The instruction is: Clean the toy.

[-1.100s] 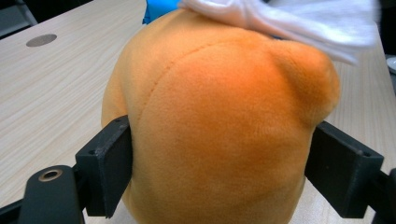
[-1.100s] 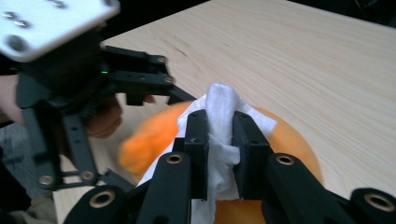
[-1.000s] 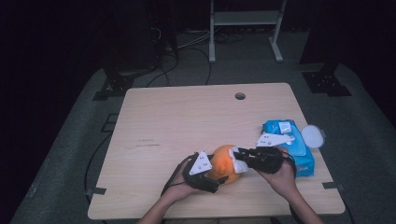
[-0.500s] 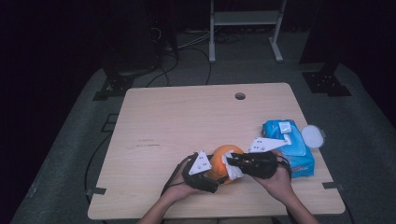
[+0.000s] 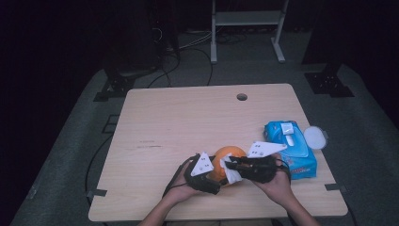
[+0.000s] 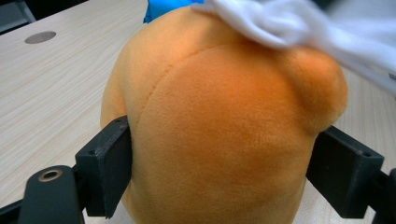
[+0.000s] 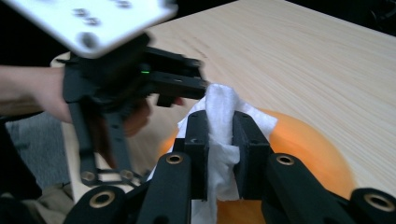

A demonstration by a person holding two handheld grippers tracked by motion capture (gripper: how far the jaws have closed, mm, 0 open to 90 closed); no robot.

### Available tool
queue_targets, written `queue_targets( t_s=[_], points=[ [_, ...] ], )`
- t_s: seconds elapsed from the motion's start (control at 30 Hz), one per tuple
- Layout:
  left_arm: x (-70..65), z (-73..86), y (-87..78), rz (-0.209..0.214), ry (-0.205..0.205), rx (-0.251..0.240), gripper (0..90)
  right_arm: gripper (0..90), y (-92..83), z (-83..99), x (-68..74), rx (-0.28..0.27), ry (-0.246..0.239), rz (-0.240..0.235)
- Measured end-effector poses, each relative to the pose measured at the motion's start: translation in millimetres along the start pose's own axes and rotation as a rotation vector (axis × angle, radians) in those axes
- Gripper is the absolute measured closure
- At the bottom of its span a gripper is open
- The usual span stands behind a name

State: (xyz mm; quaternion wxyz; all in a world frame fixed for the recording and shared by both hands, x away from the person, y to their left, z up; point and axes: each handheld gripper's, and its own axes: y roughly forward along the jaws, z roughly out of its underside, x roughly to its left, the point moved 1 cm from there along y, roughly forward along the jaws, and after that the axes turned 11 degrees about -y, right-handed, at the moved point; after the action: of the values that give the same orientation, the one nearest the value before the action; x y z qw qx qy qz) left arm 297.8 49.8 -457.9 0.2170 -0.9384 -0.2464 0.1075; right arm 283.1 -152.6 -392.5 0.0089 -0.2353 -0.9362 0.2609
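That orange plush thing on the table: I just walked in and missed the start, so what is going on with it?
A person at the table is wiping an orange plush toy. The left tongs clamp the toy from both sides and hold it near the front edge of the wooden table. The right tongs pinch a white wipe and press it against the top of the toy. A blue pack of wipes lies to the right, with a round white lid beside it.
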Motion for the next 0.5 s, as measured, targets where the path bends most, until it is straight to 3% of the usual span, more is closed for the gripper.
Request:
queue_targets(
  t_s=[0.07,0.2,0.27,0.43,0.5],
  points=[
    [0.6,0.4,-0.7,0.005,-0.009,-0.002,16.5,76.6,2.2,-2.5,3.3,0.015,-0.039,0.021],
    [1.3,-1.6,-1.5,0.012,-0.005,-0.004,16.0,76.5,-0.3,3.9,-8.9,0.013,0.003,0.031],
    [5.4,-2.0,-3.3,0.037,-0.016,-0.025,13.0,76.5,-2.8,8.9,-14.9,0.015,0.026,0.044],
    [6.7,-1.0,-2.7,0.049,-0.021,-0.045,8.6,76.5,-4.4,9.7,-18.6,0.016,0.035,0.055],
    [5.1,-0.2,-1.2,0.041,0.002,-0.042,7.3,76.5,-4.7,10.3,-19.3,0.016,0.038,0.056]
  ],
)
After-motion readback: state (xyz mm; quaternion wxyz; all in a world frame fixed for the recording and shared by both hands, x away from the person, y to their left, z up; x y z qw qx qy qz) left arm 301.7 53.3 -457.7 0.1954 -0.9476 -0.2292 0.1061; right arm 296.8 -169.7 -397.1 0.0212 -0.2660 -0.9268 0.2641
